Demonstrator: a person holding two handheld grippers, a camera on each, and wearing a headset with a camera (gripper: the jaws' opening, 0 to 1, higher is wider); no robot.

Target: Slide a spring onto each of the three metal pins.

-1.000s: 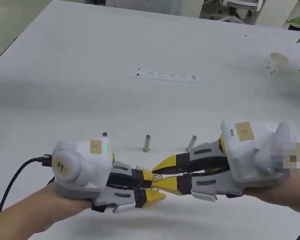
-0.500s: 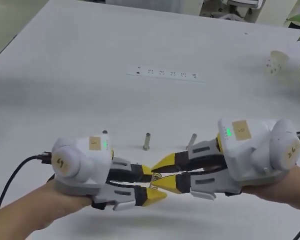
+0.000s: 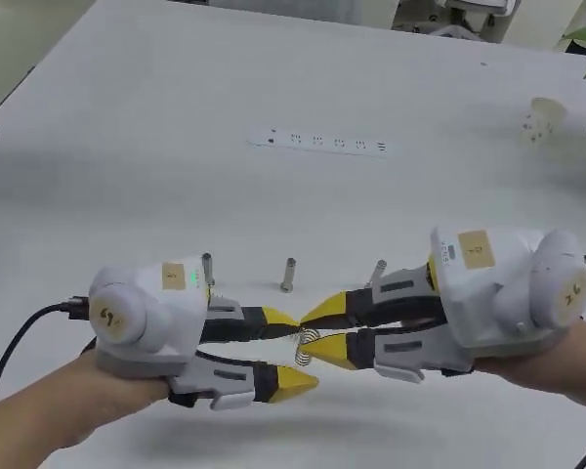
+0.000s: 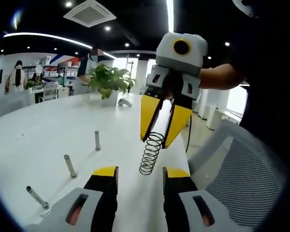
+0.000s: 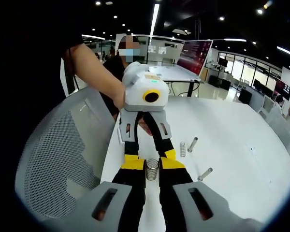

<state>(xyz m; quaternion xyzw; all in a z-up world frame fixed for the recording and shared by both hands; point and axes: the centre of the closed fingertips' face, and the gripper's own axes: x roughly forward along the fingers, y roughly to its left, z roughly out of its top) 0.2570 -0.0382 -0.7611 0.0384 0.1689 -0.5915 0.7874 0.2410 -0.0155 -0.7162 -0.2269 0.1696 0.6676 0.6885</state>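
The right gripper (image 3: 317, 336) is pinching the spring (image 3: 307, 340) (fingers (image 5: 130, 188) clamped on it); the left gripper (image 3: 291, 350) is holding its fingers apart above the surface (image 3: 176, 147).

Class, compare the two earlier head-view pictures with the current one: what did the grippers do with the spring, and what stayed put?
The left gripper opened its jaws, let go of the spring and drew back slightly to the left. The right gripper stays shut on the spring, above the table. The three pins remain bare where they were.
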